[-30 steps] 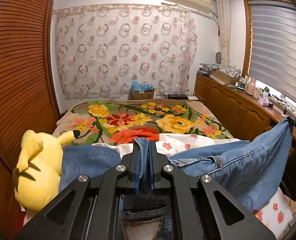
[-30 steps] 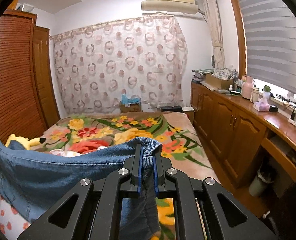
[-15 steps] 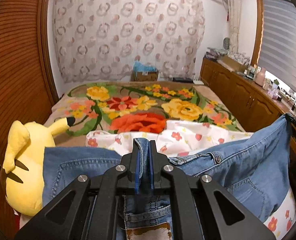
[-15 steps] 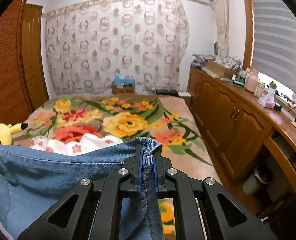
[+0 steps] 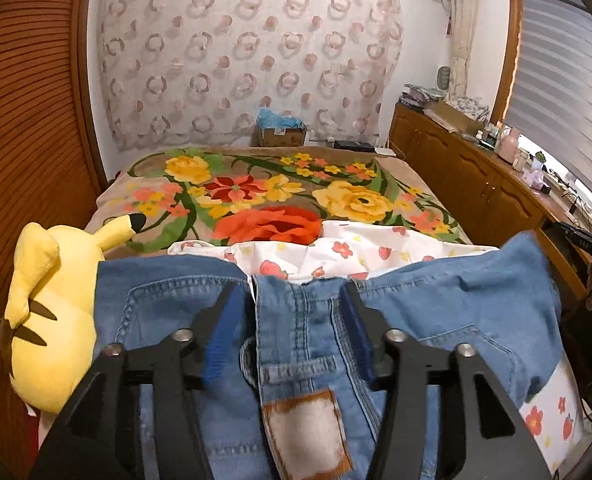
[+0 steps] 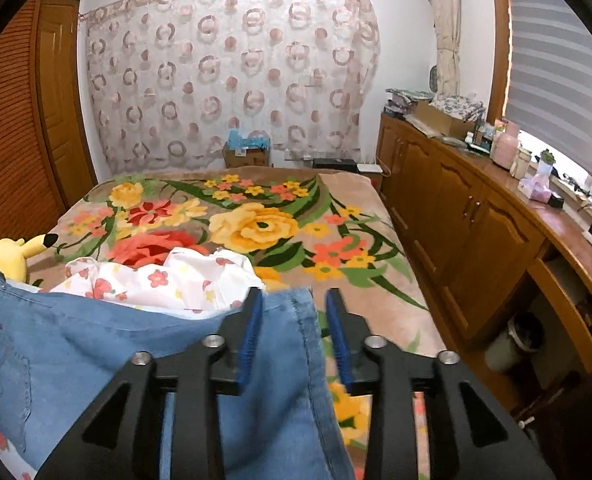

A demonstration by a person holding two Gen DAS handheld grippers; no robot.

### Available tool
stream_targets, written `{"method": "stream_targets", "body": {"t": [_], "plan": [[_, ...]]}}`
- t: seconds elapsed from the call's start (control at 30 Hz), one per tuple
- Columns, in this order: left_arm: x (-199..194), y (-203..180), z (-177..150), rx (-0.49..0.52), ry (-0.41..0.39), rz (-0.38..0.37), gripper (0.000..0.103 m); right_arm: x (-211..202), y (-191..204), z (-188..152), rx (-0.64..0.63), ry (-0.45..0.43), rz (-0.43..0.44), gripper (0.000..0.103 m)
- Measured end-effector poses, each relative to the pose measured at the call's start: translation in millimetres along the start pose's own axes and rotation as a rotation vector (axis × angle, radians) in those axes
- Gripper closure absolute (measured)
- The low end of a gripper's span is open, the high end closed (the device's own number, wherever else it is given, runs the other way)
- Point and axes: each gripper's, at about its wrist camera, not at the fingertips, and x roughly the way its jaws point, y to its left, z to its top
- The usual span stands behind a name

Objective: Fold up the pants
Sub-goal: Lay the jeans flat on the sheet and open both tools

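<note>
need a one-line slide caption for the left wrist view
Left gripper open over the jeans waistband on the bed, yellow plush at left, floral blanket beyond.

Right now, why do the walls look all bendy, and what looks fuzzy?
Left wrist view: the fisheye lens bows the wooden wall, and the jeans near the lens are soft. Right wrist view: the blind curves, the cloth near the gripper is smeared, and the window glares white.

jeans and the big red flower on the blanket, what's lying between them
A crumpled white floral-print cloth lies between the jeans and the red flower; both wrist views show it.
</note>
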Motion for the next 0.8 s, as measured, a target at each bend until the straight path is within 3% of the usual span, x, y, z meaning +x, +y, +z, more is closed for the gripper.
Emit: {"method": "stream_targets", "body": {"t": [0.07,0.53,0.8], "plan": [[-11,-4,-7,0.005,-0.007,-0.015,0.023,-13,-1,-1,0.005,-0.010,0.012,0.059],[-46,-35,-53,0.023,0.006,-0.035,0.023,-113,11,-47,-0.040,-0.041,0.149,0.058],[-65,-51,-70,0.066,0.001,-0.027,0.023,-142,11,-70,-0.065,-0.033,0.231,0.058]]}}
